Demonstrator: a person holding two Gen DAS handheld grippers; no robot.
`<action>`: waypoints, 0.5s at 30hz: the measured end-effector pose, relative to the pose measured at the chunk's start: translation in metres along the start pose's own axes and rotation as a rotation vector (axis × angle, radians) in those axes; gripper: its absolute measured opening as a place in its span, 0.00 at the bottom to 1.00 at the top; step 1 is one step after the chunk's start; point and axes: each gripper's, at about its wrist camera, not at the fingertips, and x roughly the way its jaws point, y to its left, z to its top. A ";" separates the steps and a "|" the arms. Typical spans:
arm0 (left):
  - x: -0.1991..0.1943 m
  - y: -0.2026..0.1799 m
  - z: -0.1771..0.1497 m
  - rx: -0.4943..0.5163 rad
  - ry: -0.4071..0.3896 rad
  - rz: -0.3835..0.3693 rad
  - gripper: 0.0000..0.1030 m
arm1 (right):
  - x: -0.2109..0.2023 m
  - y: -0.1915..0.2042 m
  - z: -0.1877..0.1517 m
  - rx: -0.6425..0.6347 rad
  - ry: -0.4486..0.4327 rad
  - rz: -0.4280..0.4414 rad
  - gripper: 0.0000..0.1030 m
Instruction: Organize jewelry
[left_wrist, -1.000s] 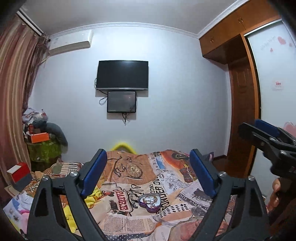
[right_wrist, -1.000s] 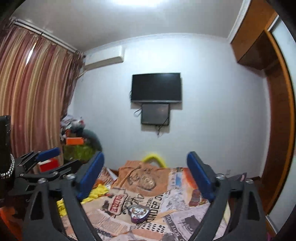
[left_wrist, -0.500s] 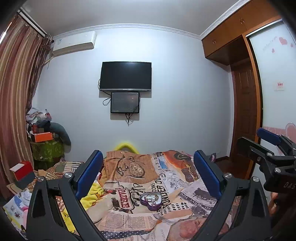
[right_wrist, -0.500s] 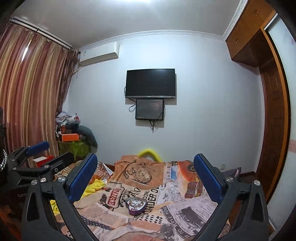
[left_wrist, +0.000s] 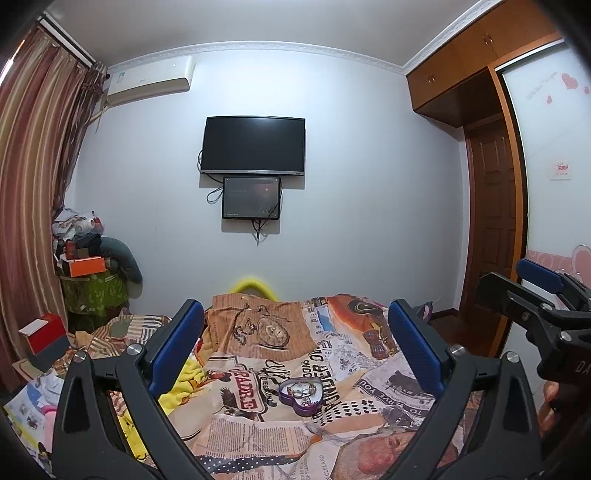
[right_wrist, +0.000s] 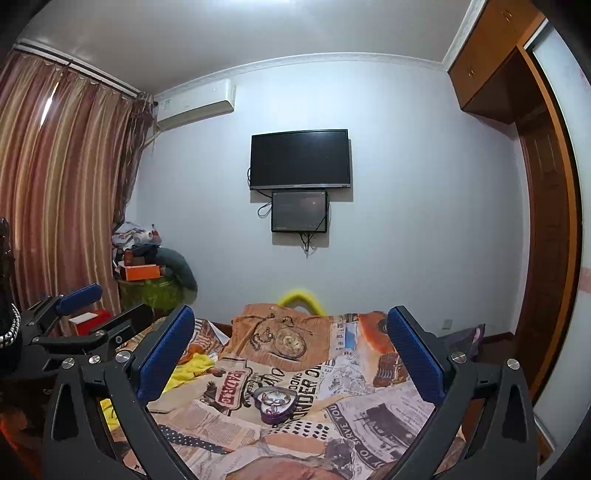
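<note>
Room: bedroom with a pale wall across the middle of the frame, a dark television (left_wrist: 255, 146) mounted at its centre and a smaller screen just under it.
Far left: striped curtain (left_wrist: 33, 177) down the left edge, with a pile of boxes and clothes at its foot.
Bed: bedspread (left_wrist: 258, 435) printed like old newspaper fills the lower middle of both views and carries the task's thing.
Left tool: left tool (left_wrist: 295, 354) sits low in its own frame, its blue pads spread wide with nothing between them, so it is released.
Heart box: purple heart-shaped box (left_wrist: 300, 394) lies open on the bedspread, lower centre of the frame, framed between the pads of each tool but well beyond them.
Contents: pale, shiny pieces lie inside the box; too small to tell what they are.
Right tool: right tool (right_wrist: 291, 354) is likewise spread wide and grasping nothing; in the left view it shows at the right edge.
Why held so: both tools point level at the box, which I judge keeps it in sight and reachable.
Stage: jewelry in the box fits a tidied end or a start with pieces to sort.
Far right: wooden wardrobe and door fill the right side.
</note>
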 end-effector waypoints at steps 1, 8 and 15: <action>0.001 0.000 0.000 -0.002 0.001 0.000 0.97 | 0.000 0.001 0.000 0.001 0.001 0.000 1.00; 0.004 0.002 -0.001 -0.014 0.002 0.012 1.00 | 0.000 -0.001 0.001 0.005 0.007 0.001 1.00; 0.007 0.002 -0.003 -0.018 0.005 0.011 1.00 | 0.000 -0.001 0.003 0.012 0.013 0.003 1.00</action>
